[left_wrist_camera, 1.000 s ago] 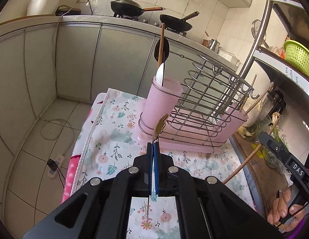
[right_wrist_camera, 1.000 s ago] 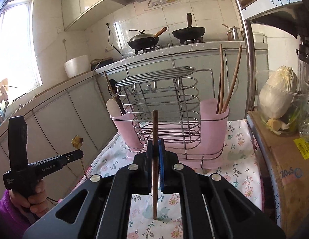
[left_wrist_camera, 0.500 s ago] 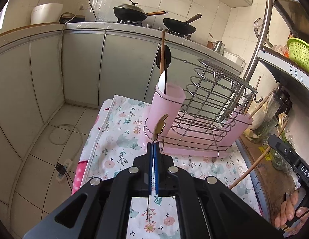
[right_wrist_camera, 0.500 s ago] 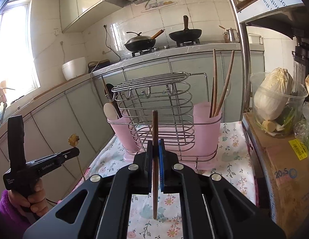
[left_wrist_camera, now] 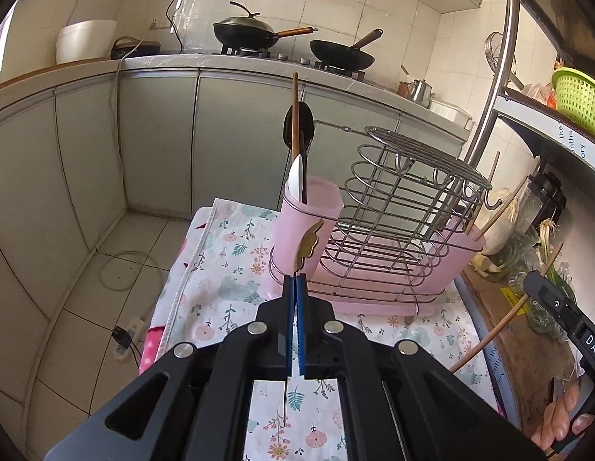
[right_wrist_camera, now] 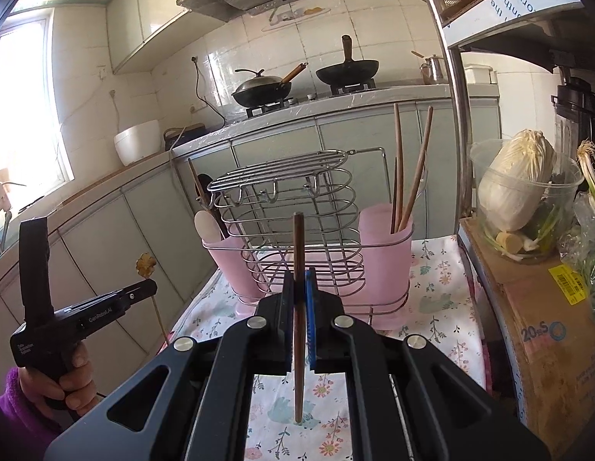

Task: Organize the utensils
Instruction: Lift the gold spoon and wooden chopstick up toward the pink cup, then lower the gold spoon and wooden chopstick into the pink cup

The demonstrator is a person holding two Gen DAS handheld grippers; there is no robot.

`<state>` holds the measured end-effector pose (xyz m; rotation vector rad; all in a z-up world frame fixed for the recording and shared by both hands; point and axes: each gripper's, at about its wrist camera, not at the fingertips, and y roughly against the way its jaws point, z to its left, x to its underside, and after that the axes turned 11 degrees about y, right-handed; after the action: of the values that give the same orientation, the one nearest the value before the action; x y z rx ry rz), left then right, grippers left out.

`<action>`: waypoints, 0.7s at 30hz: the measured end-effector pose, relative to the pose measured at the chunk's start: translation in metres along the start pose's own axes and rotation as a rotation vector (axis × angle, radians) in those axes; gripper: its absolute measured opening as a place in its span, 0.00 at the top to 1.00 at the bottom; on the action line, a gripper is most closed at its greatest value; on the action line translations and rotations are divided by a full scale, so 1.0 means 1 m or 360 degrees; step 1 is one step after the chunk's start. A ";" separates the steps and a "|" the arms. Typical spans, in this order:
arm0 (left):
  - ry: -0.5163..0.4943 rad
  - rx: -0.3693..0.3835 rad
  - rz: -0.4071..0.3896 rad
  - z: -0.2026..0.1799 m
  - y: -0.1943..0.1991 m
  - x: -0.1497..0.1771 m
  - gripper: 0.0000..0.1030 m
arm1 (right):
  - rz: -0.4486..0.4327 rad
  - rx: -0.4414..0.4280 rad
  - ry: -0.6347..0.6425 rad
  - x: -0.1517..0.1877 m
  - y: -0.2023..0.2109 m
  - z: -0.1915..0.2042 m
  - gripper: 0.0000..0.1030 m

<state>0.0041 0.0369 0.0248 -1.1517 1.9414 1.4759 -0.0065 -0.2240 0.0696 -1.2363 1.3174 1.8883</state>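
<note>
My left gripper (left_wrist_camera: 296, 280) is shut on a thin metal pick with a gold leaf-shaped top (left_wrist_camera: 309, 244). It hovers just in front of the near pink cup (left_wrist_camera: 310, 211) of the wire utensil rack (left_wrist_camera: 405, 207). A white spoon (left_wrist_camera: 297, 176), a dark spoon (left_wrist_camera: 299, 126) and a wooden stick stand in that cup. My right gripper (right_wrist_camera: 299, 280) is shut on an upright wooden chopstick (right_wrist_camera: 298, 246), short of the rack (right_wrist_camera: 293, 199). The rack's right pink cup (right_wrist_camera: 385, 246) holds several chopsticks (right_wrist_camera: 399, 176). The left gripper (right_wrist_camera: 143, 290) shows at the left of the right wrist view.
The rack stands on a floral cloth (left_wrist_camera: 228, 253) over a small table. A cardboard box (right_wrist_camera: 535, 338) with a tub of cabbage (right_wrist_camera: 516, 180) lies to the right, beside a steel shelf pole (right_wrist_camera: 454, 88). Cabinets and a stove with two pans (left_wrist_camera: 247, 34) are behind.
The left gripper has risen a little and drawn back with the pick, so the rack sits lower and farther in its view. The right gripper has hardly moved.
</note>
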 end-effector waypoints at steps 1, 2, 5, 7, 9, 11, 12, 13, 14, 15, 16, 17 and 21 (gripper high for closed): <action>0.0000 -0.0002 0.0000 0.000 0.000 -0.001 0.99 | -0.0001 0.0000 -0.0001 0.000 0.001 0.000 0.94; 0.0002 -0.0005 0.0000 0.000 -0.001 -0.001 0.99 | -0.0002 0.0001 -0.0003 -0.001 0.001 0.000 0.94; 0.0007 -0.0010 0.0000 0.001 -0.002 -0.001 0.99 | -0.0010 0.0006 -0.0005 -0.002 0.003 -0.001 0.94; 0.0006 -0.0012 0.0000 0.002 -0.003 -0.002 0.99 | -0.0016 0.0012 -0.0008 -0.003 0.004 -0.002 0.94; 0.0008 -0.0013 -0.0002 0.002 -0.003 -0.003 0.99 | -0.0022 0.0013 -0.0017 -0.004 0.005 -0.003 0.94; 0.0011 -0.0011 -0.0002 0.002 -0.004 -0.004 0.99 | -0.0033 0.0014 -0.0023 -0.007 0.007 -0.005 0.94; 0.0010 -0.0011 -0.0004 0.002 -0.005 -0.005 0.99 | -0.0038 0.0018 -0.0022 -0.008 0.008 -0.005 0.94; 0.0010 -0.0012 -0.0005 0.002 -0.005 -0.005 0.99 | -0.0045 0.0025 -0.0019 -0.010 0.009 -0.006 0.94; 0.0010 -0.0011 -0.0005 0.002 -0.006 -0.006 0.99 | -0.0052 0.0032 -0.0016 -0.013 0.010 -0.007 0.94; 0.0009 -0.0009 -0.0005 0.002 -0.006 -0.006 0.99 | -0.0061 0.0037 -0.0014 -0.015 0.011 -0.008 0.94; 0.0009 -0.0007 -0.0006 0.002 -0.006 -0.007 0.99 | -0.0075 0.0042 -0.0012 -0.019 0.013 -0.010 0.94; 0.0008 -0.0006 -0.0008 0.001 -0.006 -0.008 0.99 | -0.0083 0.0046 -0.0012 -0.021 0.014 -0.011 0.94; 0.0010 0.0014 -0.0022 0.000 -0.006 -0.012 0.99 | -0.0128 0.0072 -0.0011 -0.038 0.021 -0.019 0.94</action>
<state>0.0154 0.0411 0.0306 -1.1655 1.9384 1.4568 0.0007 -0.2469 0.1105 -1.2408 1.2805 1.7960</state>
